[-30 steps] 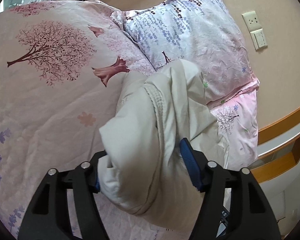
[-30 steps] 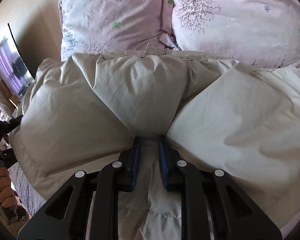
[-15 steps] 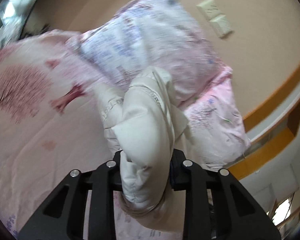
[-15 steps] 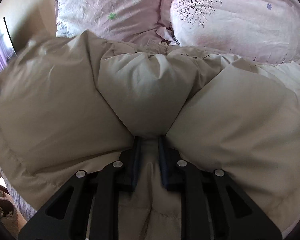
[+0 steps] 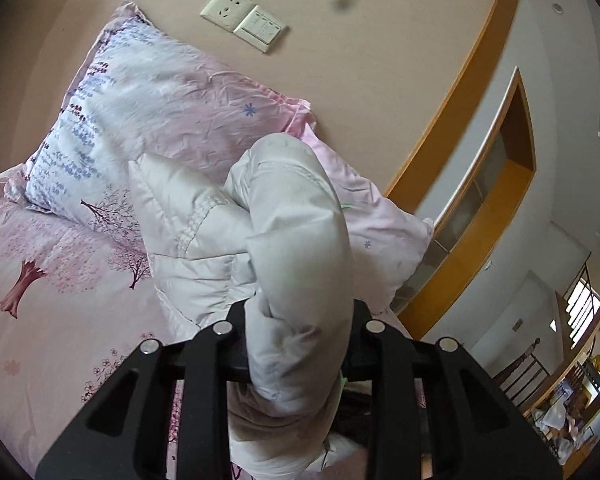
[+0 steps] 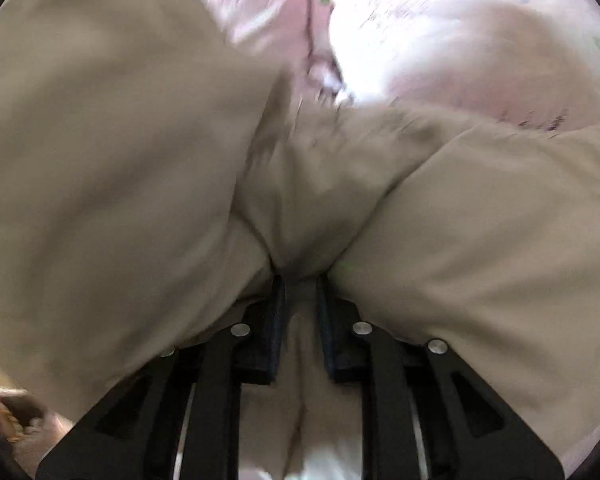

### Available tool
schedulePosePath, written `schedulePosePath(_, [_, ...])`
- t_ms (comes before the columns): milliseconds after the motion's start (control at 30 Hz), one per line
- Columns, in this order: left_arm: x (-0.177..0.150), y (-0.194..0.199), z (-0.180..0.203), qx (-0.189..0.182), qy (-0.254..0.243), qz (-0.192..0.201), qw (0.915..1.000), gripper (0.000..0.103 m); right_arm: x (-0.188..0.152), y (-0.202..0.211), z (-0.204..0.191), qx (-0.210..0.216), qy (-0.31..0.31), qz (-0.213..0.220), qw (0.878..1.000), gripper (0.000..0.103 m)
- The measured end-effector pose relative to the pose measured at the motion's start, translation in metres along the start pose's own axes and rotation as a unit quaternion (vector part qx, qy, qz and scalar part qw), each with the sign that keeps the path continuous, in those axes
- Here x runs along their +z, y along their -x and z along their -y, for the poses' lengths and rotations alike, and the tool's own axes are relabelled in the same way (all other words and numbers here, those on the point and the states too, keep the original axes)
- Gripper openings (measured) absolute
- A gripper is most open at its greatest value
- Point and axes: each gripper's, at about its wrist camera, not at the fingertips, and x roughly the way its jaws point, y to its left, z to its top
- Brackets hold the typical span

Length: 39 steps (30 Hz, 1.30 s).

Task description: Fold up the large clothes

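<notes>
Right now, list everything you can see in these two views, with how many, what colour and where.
puffy jacket: one, off-white to beige, bunched on the bed in front of the pillows, gripped at both ends
pillows: two, pink and white floral, leaning at the head of the bed by the wall; the second lies behind the jacket
bedspread: one, pink with tree prints, covering the bed under the jacket
wall socket: one, cream, on the beige wall above the pillows
light switch: one, cream, right beside the socket
wooden trim: orange-brown, running along the wall's edge
left tool: one, black, shut on a thick roll of jacket
right tool: one, black with blue pads, pinching a fold of jacket; view blurred
</notes>
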Motion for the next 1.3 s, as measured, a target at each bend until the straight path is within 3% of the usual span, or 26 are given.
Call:
schedulePosePath(67, [-0.001, 0.001, 0.0, 0.002, 0.0, 0.0, 1.0, 0.029, 0.01, 0.014, 0.005, -0.003, -0.005, 0.022, 1.0, 0.016])
schedulePosePath(133, [-0.001, -0.001, -0.002, 0.0, 0.004, -0.001, 1.0, 0.029, 0.025, 0.011, 0.007, 0.001, -0.01, 0.015, 1.0, 0.011])
schedulePosePath(300, [-0.005, -0.005, 0.005, -0.003, -0.004, -0.012, 0.9999, 0.03, 0.047, -0.061, 0.007, 0.016, -0.042, -0.099, 0.994, 0.004])
schedulePosePath(433, [-0.008, -0.009, 0.009, -0.005, -0.004, -0.014, 0.9999, 0.031, 0.054, -0.064, 0.003, 0.019, -0.033, -0.114, 0.993, 0.004])
schedulePosePath(600, [-0.014, -0.014, 0.024, -0.019, -0.018, -0.018, 0.9995, 0.032, 0.038, -0.007, 0.037, 0.066, -0.074, -0.057, 0.993, 0.004])
schedulePosePath(767, [-0.025, -0.028, 0.052, -0.041, -0.038, -0.027, 0.9981, 0.034, 0.028, 0.045, 0.089, 0.07, -0.127, -0.001, 0.989, 0.005])
schedulePosePath(867, [-0.034, -0.044, 0.075, -0.053, -0.054, -0.043, 0.9962, 0.034, 0.024, 0.067, 0.125, 0.057, -0.161, 0.027, 0.985, 0.026])
schedulePosePath(933, [-0.042, -0.06, 0.093, -0.059, -0.07, -0.06, 0.994, 0.034, 0.024, 0.072, 0.145, 0.054, -0.178, 0.039, 0.982, 0.028])
schedulePosePath(1067, [-0.066, -0.093, 0.132, -0.056, -0.121, -0.095, 0.9865, 0.034, 0.018, 0.088, 0.192, 0.068, -0.233, 0.062, 0.968, 0.028])
schedulePosePath(1200, [-0.103, -0.129, 0.171, -0.05, -0.19, -0.132, 0.9717, 0.035, 0.015, 0.112, 0.219, 0.089, -0.256, 0.085, 0.959, 0.029])
schedulePosePath(1300, [-0.126, -0.15, 0.19, -0.045, -0.222, -0.151, 0.9621, 0.035, 0.015, 0.129, 0.235, 0.118, -0.259, 0.098, 0.954, 0.039])
